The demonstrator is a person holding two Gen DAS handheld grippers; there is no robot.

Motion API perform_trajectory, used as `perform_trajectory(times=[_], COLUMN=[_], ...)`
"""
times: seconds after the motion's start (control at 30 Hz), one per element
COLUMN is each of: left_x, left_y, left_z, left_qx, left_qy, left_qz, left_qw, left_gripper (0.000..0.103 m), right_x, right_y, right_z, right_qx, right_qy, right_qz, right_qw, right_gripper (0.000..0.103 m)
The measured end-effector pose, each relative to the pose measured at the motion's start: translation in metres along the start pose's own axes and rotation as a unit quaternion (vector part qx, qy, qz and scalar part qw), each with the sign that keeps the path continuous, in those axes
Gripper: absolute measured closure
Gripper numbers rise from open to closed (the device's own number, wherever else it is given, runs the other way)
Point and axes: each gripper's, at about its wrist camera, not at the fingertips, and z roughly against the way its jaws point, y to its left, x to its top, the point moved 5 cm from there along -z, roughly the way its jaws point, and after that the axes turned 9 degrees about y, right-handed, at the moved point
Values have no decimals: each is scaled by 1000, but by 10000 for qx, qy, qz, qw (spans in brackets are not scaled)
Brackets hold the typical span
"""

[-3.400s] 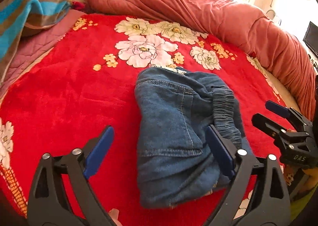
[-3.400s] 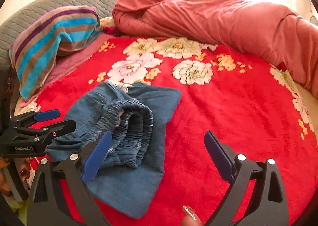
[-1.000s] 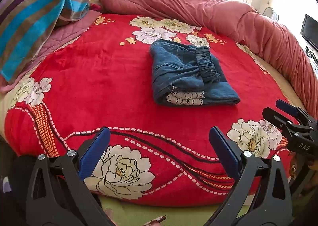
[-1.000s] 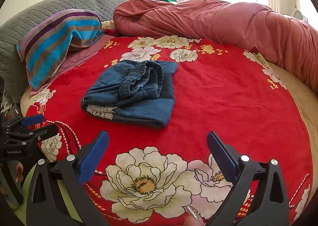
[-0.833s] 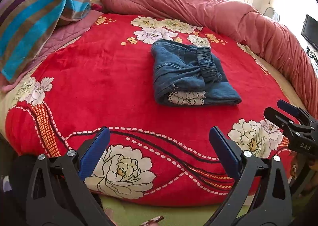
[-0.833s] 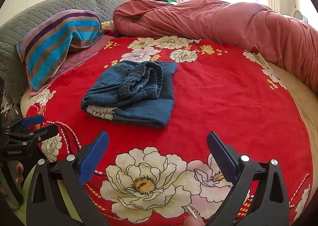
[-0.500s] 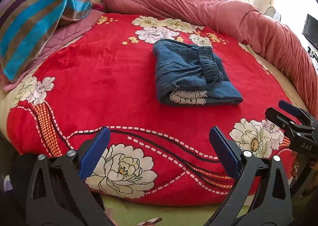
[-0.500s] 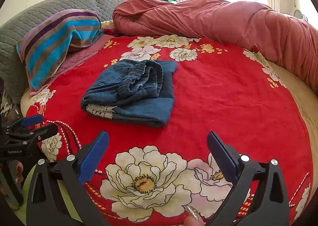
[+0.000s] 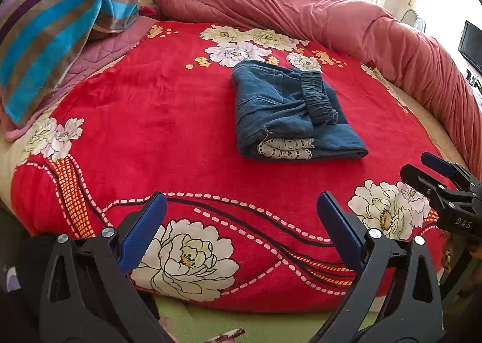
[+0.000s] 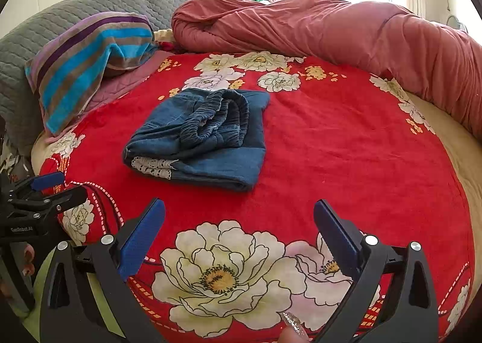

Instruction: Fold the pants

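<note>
A: Mid-bed on the red floral blanket (image 9: pixel 126 108), your pants (image 9: pixel 289 114) sit folded in a compact stack, elastic waistband on top, lace hem facing you.

B: Grippers?

A: Your left gripper (image 9: pixel 241 222) and right gripper (image 10: pixel 239 222) both hang at the near bed edge, well apart from the denim, jaws spread wide, nothing btwn them. Striped pillow (image 10: pixel 90 56) far left, pink duvet (image 10: pixel 331 29) rolled along the back.

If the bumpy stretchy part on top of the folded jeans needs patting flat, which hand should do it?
Probably the right gripper. The stretchy waistband sits toward the right side of the jeans, nearer to it. The left gripper is open and free too, but would have to cross the pile.
</note>
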Motion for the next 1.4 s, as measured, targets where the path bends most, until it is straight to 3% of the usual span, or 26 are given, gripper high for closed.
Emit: perform_trajectory(times=[1.4], left_x=[0], left_y=[5], left_z=[-2], left_qx=[-61], left_qy=[98], left_qz=[20], left_qw=[9999], left_gripper=[10], right_x=[-1], right_y=[-7], right_z=[1], right_qx=[-44], right_qy=[21], right_qz=[-27], right_qw=[10000], right_gripper=[5])
